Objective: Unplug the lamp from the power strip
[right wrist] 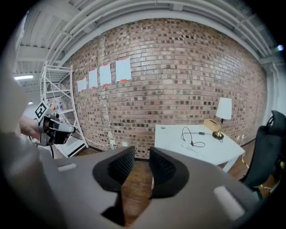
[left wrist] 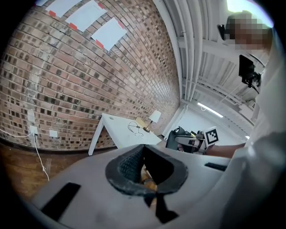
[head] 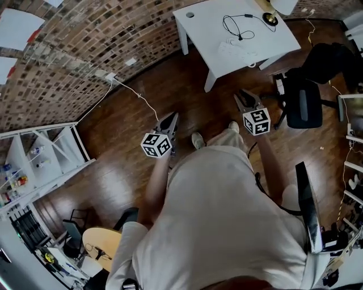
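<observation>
The left hand-held gripper (head: 172, 119) is closed and empty. The right hand-held gripper (head: 245, 97) stands partly open, with only wooden floor (head: 130, 164) between its jaws. Ahead of both is the white desk (head: 204, 25). The lamp (head: 271, 15) stands at its far corner, with the power strip (head: 236, 52) nearer. An office chair (head: 303, 101) stands just right of the right hand-held gripper.

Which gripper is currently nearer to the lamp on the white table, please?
Right. The right gripper hangs over the floor short of the table, lamp beyond it; the left gripper is farther back and off toward the brick wall.
</observation>
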A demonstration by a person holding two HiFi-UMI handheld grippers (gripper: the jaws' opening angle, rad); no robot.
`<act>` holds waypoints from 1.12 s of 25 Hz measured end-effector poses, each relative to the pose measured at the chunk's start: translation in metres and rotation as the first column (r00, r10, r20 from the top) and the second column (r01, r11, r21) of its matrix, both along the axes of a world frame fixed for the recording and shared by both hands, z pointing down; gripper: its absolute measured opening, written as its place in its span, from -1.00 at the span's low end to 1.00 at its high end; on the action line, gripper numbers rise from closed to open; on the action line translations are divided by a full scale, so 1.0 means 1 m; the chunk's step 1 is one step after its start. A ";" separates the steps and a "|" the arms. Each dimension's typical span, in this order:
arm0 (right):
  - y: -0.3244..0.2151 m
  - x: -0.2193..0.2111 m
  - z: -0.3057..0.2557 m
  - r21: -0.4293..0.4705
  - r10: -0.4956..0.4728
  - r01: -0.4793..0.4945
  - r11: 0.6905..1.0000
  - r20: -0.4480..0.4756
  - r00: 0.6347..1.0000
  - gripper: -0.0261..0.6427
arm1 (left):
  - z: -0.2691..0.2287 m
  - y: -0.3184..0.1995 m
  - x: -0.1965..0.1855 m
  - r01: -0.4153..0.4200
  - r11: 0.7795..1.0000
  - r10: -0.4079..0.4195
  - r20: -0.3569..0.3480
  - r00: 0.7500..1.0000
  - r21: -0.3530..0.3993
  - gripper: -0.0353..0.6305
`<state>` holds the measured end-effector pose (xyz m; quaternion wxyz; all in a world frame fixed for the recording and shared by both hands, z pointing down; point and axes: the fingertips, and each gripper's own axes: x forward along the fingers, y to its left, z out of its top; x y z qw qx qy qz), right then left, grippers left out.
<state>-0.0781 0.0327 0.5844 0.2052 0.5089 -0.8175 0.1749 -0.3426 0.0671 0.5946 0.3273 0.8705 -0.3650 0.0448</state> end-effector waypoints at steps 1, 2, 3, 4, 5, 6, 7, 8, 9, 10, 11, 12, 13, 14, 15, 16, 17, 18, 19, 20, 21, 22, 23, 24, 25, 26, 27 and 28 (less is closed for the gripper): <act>0.000 -0.004 0.002 -0.002 -0.009 0.009 1.000 -0.006 1.000 -0.64 | 0.000 0.000 0.000 -0.012 1.000 0.012 0.004 1.000 0.004 -0.89; -0.001 -0.007 0.003 -0.003 -0.019 0.019 1.000 -0.008 1.000 -0.64 | 0.000 0.000 0.001 -0.023 1.000 0.023 0.009 1.000 0.007 -0.89; -0.003 -0.011 0.004 -0.002 -0.032 0.032 0.999 -0.008 0.999 -0.64 | 0.001 -0.002 0.002 -0.033 0.999 0.032 0.014 0.999 0.010 -0.89; -0.004 -0.015 0.005 -0.001 -0.049 0.049 0.999 -0.012 0.999 -0.64 | 0.002 -0.005 0.004 -0.039 0.999 0.039 0.016 0.999 0.013 -0.89; -0.005 -0.018 0.006 -0.002 -0.072 0.072 0.997 -0.020 0.997 -0.65 | 0.002 -0.009 0.007 -0.041 0.999 0.041 0.016 0.999 0.017 -0.89; -0.006 -0.021 0.008 -0.006 -0.099 0.099 0.995 -0.031 0.995 -0.65 | 0.001 -0.012 0.010 -0.040 0.999 0.040 0.014 0.999 0.023 -0.89; -0.006 -0.022 0.010 -0.013 -0.126 0.126 0.992 -0.042 0.991 -0.65 | 0.000 -0.014 0.015 -0.039 0.999 0.038 0.012 0.999 0.030 -0.89; -0.005 -0.022 0.011 -0.018 -0.151 0.150 0.989 -0.053 0.987 -0.65 | -0.001 -0.014 0.021 -0.039 0.999 0.039 0.013 0.999 0.035 -0.89; -0.004 -0.022 0.011 -0.019 -0.169 0.168 0.986 -0.062 0.984 -0.65 | -0.002 -0.014 0.029 -0.045 0.998 0.044 0.015 0.999 0.038 -0.89; -0.003 -0.019 0.011 -0.018 -0.179 0.179 0.984 -0.068 0.981 -0.65 | -0.003 -0.013 0.038 -0.055 0.998 0.055 0.019 0.998 0.040 -0.89; -0.002 -0.015 0.010 -0.017 -0.184 0.183 0.983 -0.072 0.980 -0.65 | -0.004 -0.011 0.048 -0.069 0.997 0.068 0.025 0.997 0.042 -0.89; -0.001 -0.010 0.010 -0.016 -0.184 0.184 0.983 -0.072 0.980 -0.65 | -0.005 -0.009 0.058 -0.084 0.995 0.083 0.032 0.996 0.045 -0.89; 0.001 -0.004 0.011 -0.016 -0.182 0.181 0.983 -0.069 0.981 -0.65 | -0.007 -0.008 0.068 -0.098 0.994 0.096 0.039 0.995 0.050 -0.89; 0.003 0.001 0.011 -0.017 -0.179 0.178 0.984 -0.063 0.982 -0.65 | -0.008 -0.008 0.077 -0.108 0.993 0.106 0.046 0.993 0.056 -0.89; 0.005 0.006 0.011 -0.019 -0.180 0.179 0.984 -0.056 0.982 -0.65 | -0.010 -0.008 0.085 -0.114 0.992 0.111 0.050 0.993 0.060 -0.89; 0.007 0.010 0.010 -0.021 -0.186 0.185 0.982 -0.052 0.981 -0.65 | -0.012 -0.009 0.092 -0.113 0.992 0.110 0.051 0.993 0.062 -0.89; 0.009 0.013 0.009 -0.023 -0.197 0.196 0.980 -0.054 0.979 -0.65 | -0.015 -0.010 0.099 -0.110 0.992 0.107 0.049 0.993 0.060 -0.89; 0.011 0.018 0.007 -0.025 -0.208 0.207 0.978 -0.060 0.976 -0.65 | -0.018 -0.010 0.107 -0.104 0.993 0.102 0.044 0.994 0.056 -0.89; 0.014 0.023 0.006 -0.027 -0.217 0.215 0.976 -0.066 0.974 -0.65 | -0.021 -0.009 0.116 -0.101 0.994 0.099 0.039 0.994 0.051 -0.89; 0.016 0.030 0.004 -0.027 -0.222 0.220 0.975 -0.069 0.973 -0.65 | -0.025 -0.008 0.126 -0.101 0.994 0.099 0.033 0.995 0.046 -0.89; 0.019 0.038 0.002 -0.025 -0.222 0.221 0.975 -0.067 0.973 -0.65 | -0.027 -0.005 0.137 -0.105 0.994 0.104 0.026 0.994 0.040 -0.89; 0.021 0.046 0.000 -0.020 -0.219 0.218 0.976 -0.063 0.974 -0.65 | -0.029 -0.002 0.149 -0.113 0.993 0.113 0.020 0.993 0.035 -0.89; 0.023 0.055 -0.001 -0.014 -0.212 0.212 0.977 -0.056 0.976 -0.65 | -0.031 0.002 0.161 -0.125 0.992 0.124 0.016 0.992 0.031 -0.89; 0.026 0.065 -0.001 -0.008 -0.205 0.204 0.979 -0.048 0.978 -0.65 | -0.031 0.006 0.173 -0.135 0.990 0.135 0.014 0.991 0.030 -0.89; 0.029 0.074 0.000 -0.005 -0.196 0.196 0.981 -0.042 0.980 -0.65 | -0.032 0.009 0.183 -0.145 0.989 0.145 0.015 0.989 0.031 -0.89; 0.032 0.084 0.000 -0.004 -0.188 0.188 0.982 -0.038 0.981 -0.65 | -0.032 0.013 0.192 -0.153 0.988 0.152 0.016 0.988 0.032 -0.89; 0.035 0.094 0.001 -0.003 -0.180 0.180 0.984 -0.036 0.983 -0.65 | -0.033 0.018 0.200 -0.159 0.987 0.159 0.017 0.987 0.032 -0.89; 0.039 0.104 0.002 -0.004 -0.172 0.172 0.985 -0.035 0.984 -0.65 | -0.034 0.022 0.207 -0.164 0.986 0.164 0.016 0.986 0.030 -0.89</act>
